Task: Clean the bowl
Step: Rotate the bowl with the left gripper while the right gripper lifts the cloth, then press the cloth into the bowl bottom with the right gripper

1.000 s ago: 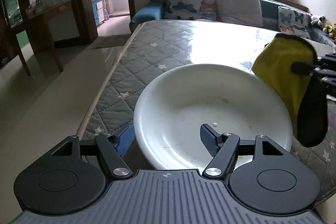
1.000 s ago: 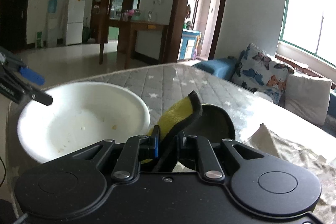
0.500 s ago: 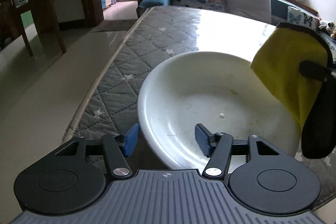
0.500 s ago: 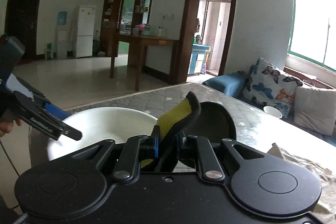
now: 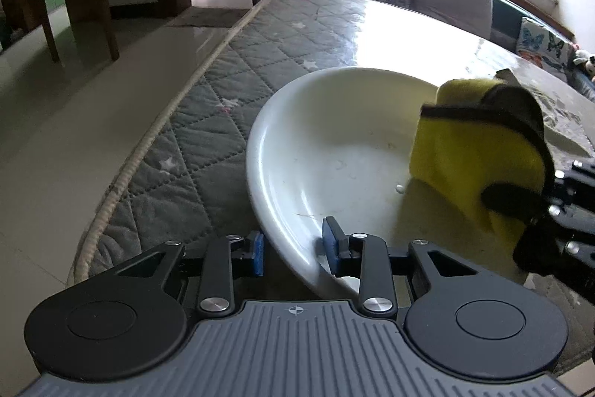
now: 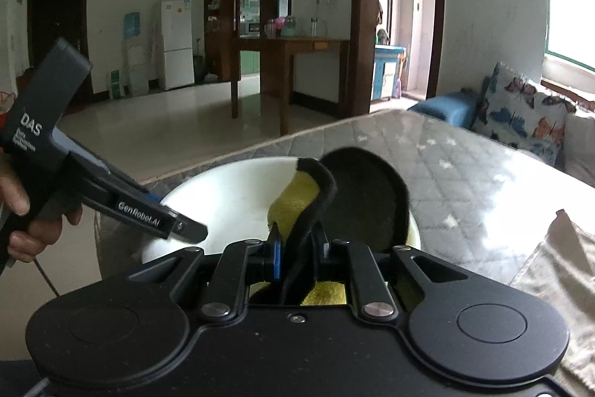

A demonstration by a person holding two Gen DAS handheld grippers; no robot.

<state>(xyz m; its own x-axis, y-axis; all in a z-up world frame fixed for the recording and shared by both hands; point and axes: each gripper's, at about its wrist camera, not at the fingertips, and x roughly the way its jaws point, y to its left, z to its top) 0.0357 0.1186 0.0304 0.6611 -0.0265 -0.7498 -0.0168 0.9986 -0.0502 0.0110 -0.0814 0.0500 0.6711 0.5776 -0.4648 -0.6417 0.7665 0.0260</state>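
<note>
White ceramic bowl is seated on the quilted mattress, with its near rim lying between the blue pads of the left tool, whose jaws are closing on that rim; contact is not yet confirmed. A folded yellow cleaning cloth, edged in black, is clamped tight in the right tool and is positioned over the right side of the bowl's interior. The soiled bowl floor lies directly left of and below the cloth, so the right hand is judged nearer for the wipe.
</note>
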